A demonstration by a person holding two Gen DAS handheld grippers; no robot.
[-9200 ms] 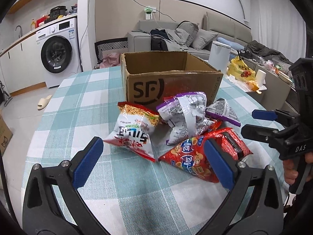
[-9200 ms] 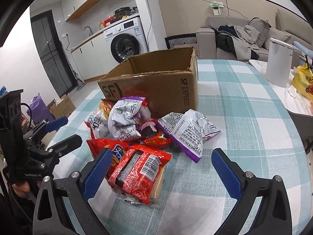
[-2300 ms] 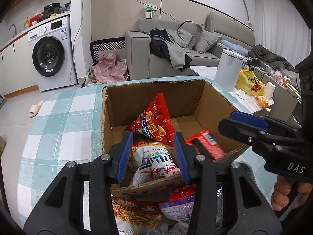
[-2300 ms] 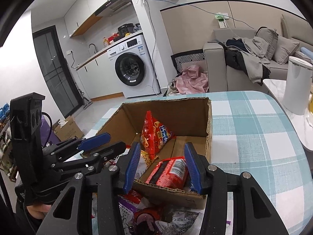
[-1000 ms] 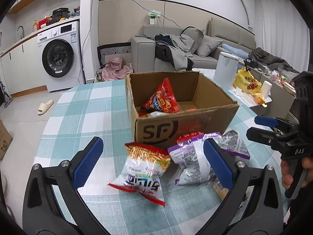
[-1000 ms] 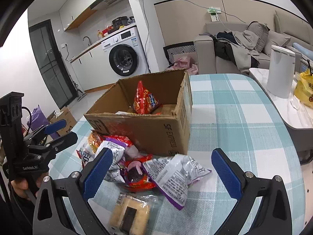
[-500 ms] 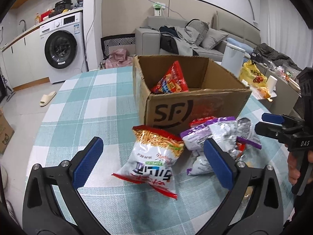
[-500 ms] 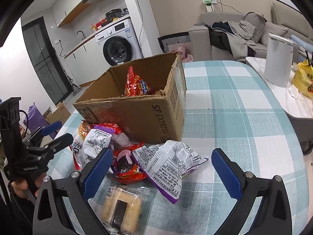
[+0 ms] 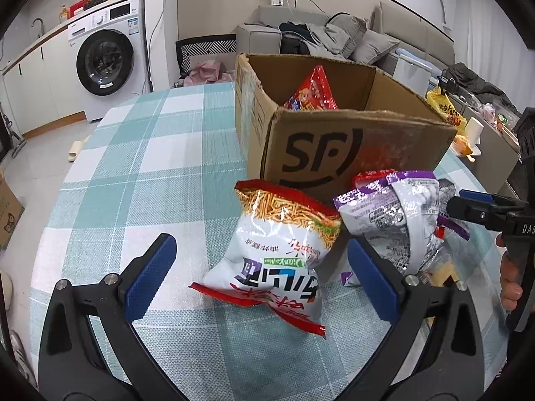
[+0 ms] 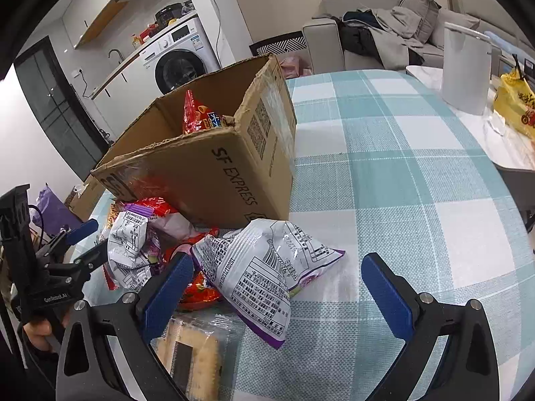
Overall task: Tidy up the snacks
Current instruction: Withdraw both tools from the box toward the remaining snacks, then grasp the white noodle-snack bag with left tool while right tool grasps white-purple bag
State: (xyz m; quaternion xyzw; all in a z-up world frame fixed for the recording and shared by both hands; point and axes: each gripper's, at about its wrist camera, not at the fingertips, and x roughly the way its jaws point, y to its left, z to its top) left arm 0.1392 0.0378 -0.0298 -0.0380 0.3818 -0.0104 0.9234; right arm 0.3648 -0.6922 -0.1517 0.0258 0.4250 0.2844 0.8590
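An open cardboard box (image 9: 354,147) (image 10: 214,167) marked SF stands on the checked table, with a red snack bag (image 9: 312,92) (image 10: 197,117) upright inside. In front of it lies a white and red noodle-snack bag (image 9: 277,250), framed by my open left gripper (image 9: 260,267). Beside it sits a crumpled silver and purple bag (image 9: 398,214) (image 10: 128,240). My open right gripper (image 10: 277,287) hovers over another silver and purple bag (image 10: 264,274). A red packet (image 10: 197,287) and a clear-wrapped biscuit pack (image 10: 194,357) lie by its left finger.
The teal checked tablecloth (image 9: 160,173) (image 10: 401,173) has free room left of the box and to its right. A white bin (image 10: 466,70) and a yellow bag (image 10: 515,103) stand on a side table. A washing machine (image 9: 107,63) and sofa (image 9: 321,40) are behind.
Both grippers, shut on bags over the box 2.3 s ago, have let go, pulled back and dropped towards the loose snacks. Over the last second both have come closer to their bags.
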